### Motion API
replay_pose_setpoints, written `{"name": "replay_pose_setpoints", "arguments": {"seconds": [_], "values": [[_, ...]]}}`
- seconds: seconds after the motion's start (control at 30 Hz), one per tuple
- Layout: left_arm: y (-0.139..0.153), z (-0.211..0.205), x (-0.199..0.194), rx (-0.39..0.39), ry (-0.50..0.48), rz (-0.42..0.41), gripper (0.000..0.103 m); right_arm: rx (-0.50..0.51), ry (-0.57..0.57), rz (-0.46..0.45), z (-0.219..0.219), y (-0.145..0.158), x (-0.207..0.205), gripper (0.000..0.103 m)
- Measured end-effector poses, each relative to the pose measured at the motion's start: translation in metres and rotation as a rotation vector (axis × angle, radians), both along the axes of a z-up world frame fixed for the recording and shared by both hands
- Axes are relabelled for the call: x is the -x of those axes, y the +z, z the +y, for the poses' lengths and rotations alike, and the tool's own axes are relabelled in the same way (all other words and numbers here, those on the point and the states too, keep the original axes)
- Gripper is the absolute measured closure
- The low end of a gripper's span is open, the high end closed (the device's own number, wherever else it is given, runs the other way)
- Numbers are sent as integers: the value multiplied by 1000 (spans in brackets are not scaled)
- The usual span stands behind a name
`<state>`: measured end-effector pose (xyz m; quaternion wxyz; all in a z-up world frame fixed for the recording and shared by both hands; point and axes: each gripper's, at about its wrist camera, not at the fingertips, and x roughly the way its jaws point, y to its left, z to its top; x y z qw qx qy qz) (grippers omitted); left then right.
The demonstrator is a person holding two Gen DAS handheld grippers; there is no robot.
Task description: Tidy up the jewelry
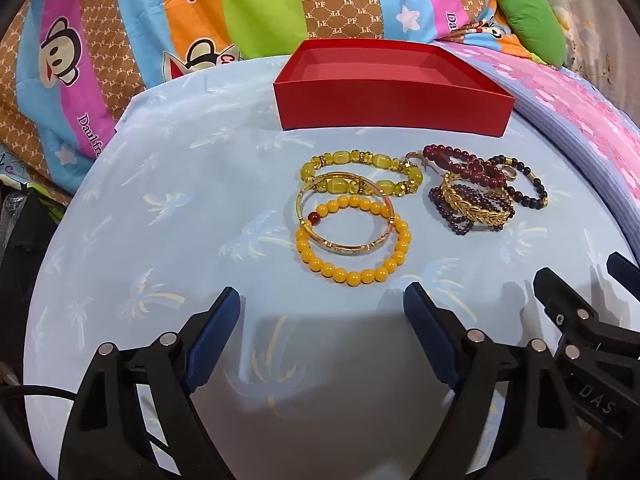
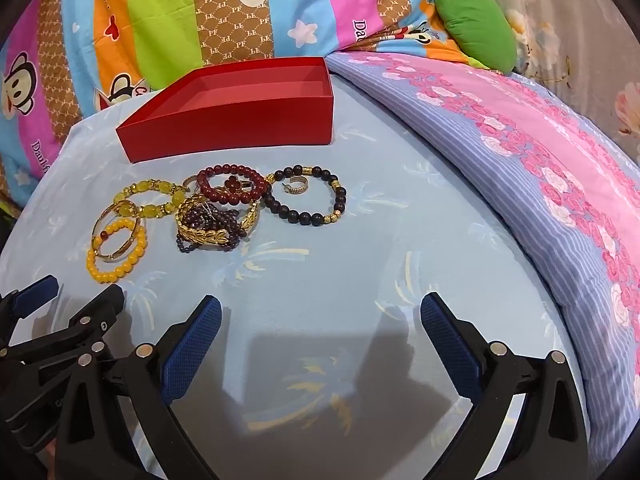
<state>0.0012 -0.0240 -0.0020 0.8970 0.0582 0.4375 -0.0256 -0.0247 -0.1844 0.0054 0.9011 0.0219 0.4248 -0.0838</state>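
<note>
red box [image 1: 394,110]: nothing in it
bracelets [image 1: 352,216]: heaped just in front, outside
your grippers: left [image 1: 322,320], right [image 2: 320,320] both spread wide, holding nothing

A red box [image 1: 394,110] sits at the far edge of a pale blue cloth [image 1: 168,208] printed with cream palm trees. Near it lie yellow bead bracelets [image 1: 354,240], a gold bangle [image 1: 344,216], dark red beads [image 2: 232,186] and black beads with gold spacers [image 2: 312,200]. Behind hangs a striped cartoon-monkey quilt [image 1: 120,40]; a pink rose-patterned blanket [image 2: 540,168] borders the right edge, beside a green cushion [image 2: 476,36].
</note>
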Motion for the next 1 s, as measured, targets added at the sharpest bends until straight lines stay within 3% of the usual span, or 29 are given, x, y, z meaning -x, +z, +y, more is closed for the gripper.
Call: {"name": "replay_pose_setpoints", "arguments": {"seconds": [1.0], "values": [[3, 12, -2, 46, -28, 13, 23, 10, -29, 2, 1, -1, 4, 6]]}}
